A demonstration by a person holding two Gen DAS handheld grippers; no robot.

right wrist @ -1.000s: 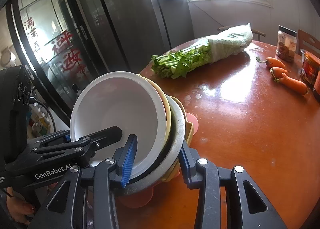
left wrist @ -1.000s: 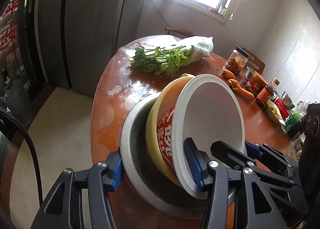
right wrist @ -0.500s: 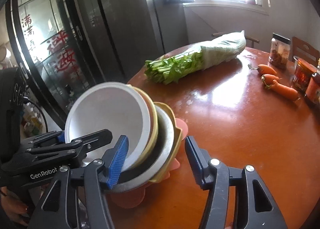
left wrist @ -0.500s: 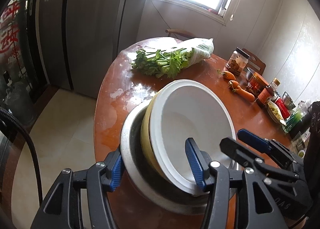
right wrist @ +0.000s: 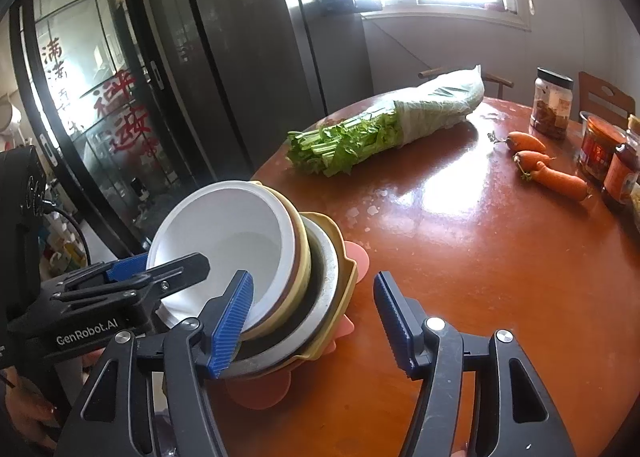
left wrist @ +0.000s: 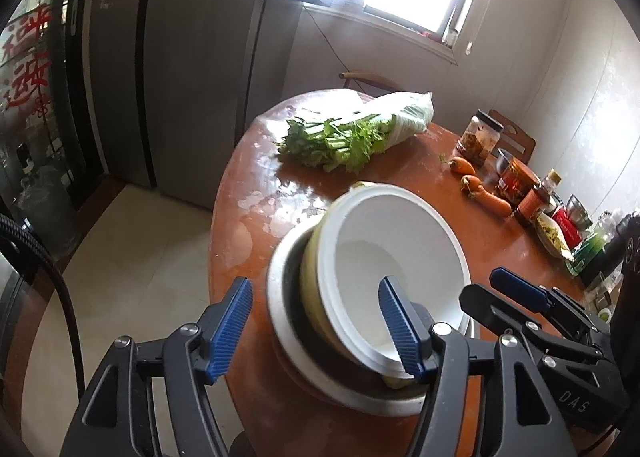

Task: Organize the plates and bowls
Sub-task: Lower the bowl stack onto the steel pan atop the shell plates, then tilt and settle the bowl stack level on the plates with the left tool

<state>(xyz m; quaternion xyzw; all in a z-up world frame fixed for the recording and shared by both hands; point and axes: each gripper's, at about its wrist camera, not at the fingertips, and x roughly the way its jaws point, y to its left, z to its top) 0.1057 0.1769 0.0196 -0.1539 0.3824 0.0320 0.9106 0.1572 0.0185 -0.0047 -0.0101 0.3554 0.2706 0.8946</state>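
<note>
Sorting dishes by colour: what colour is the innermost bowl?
White, clearest in the left wrist view: the innermost bowl.

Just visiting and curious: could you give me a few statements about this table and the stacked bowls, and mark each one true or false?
1. The white bowl sits on top of the stack. True.
2. The carrots lie inside the white bowl. False: they lie on the table, and the bowl looks empty.
3. The leafy greens are partly wrapped in a bag. True.
4. The stack sits in the middle of the table. False: it sits near the edge.
</note>
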